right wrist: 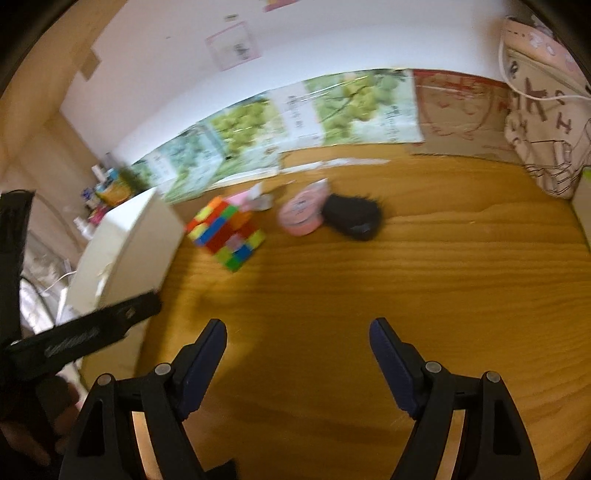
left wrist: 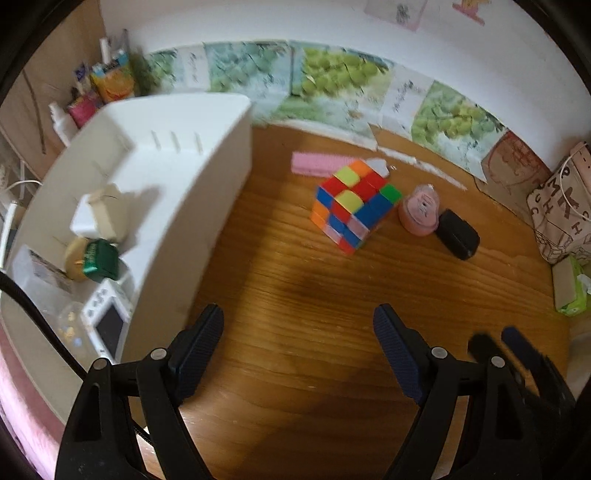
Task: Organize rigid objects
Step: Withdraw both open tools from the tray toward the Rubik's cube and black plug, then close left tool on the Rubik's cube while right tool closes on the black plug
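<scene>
Wooden desk: puzzle cube beside white organizer (blurred); both claws spread, empty.

You are working in soft, warm indoor light, bright on the white wall and dimmer low down. A broad dark shadow lies across the tabletop ahead of the fingers. Both fisheye views bend straight lines hard at the rim, with black vignette in the corners. Motion blur smears the right wrist view most; the cube and its neighbours there are perhaps too soft to read.
</scene>
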### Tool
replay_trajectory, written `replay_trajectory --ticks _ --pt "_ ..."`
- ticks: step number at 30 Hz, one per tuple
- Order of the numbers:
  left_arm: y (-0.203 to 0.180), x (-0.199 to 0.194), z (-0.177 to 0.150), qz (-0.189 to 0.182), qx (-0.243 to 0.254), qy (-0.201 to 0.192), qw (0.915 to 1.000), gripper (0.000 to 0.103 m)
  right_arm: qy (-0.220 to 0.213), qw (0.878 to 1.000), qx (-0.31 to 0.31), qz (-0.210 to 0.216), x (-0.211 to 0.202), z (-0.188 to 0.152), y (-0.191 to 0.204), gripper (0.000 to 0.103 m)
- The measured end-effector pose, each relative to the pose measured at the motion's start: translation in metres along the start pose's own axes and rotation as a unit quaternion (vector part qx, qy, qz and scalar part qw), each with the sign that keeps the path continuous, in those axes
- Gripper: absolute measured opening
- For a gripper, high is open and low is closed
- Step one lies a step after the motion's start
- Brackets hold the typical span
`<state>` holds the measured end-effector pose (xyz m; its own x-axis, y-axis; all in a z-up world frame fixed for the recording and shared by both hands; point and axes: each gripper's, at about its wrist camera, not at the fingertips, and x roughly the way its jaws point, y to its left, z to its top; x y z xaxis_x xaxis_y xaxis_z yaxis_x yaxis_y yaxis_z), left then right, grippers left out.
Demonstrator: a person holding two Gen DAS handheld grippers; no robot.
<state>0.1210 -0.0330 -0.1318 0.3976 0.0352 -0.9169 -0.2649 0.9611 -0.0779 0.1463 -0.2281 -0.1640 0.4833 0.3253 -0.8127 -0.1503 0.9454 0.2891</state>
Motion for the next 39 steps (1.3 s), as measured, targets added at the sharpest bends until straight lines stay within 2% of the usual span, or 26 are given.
replay_trajectory --ticks 5,11,15,17,28,34,36,39 --pt "-0.015 0.011 0.011 -0.013 0.026 0.023 0.9993 0.085 -0.034 0.998 -0.03 -0.037 0.018 0.014 -0.01 0.08" --pt "-0.028 0.022 0.03 -0.004 0.061 0.032 0.9976 0.085 -0.058 0.995 -0.063 -0.053 0.038 0.021 -0.012 0.08" --pt "-0.027 0.031 0.046 -0.007 0.054 0.058 0.9968 0.085 -0.071 0.994 -0.06 -0.059 0.051 0.031 -0.017 0.08" --pt "-0.025 0.035 0.055 -0.022 0.038 0.078 0.996 0.085 -0.076 0.993 -0.06 -0.063 0.058 0.037 -0.02 0.08" --pt "-0.033 0.052 0.085 -0.033 0.049 0.11 0.9922 0.085 -0.061 0.994 -0.058 -0.071 0.094 0.055 -0.029 0.08" --pt "-0.041 0.069 0.089 -0.036 0.051 0.127 0.99 0.085 -0.047 0.995 -0.066 -0.063 0.101 0.058 -0.024 0.08" --pt "-0.043 0.076 0.089 -0.027 0.053 0.138 0.9886 0.085 -0.046 0.995 -0.07 -0.063 0.103 0.059 -0.023 0.08" --pt "-0.042 0.085 0.091 -0.039 0.04 0.154 0.9865 0.085 -0.044 0.994 -0.074 -0.064 0.105 0.06 -0.021 0.08"
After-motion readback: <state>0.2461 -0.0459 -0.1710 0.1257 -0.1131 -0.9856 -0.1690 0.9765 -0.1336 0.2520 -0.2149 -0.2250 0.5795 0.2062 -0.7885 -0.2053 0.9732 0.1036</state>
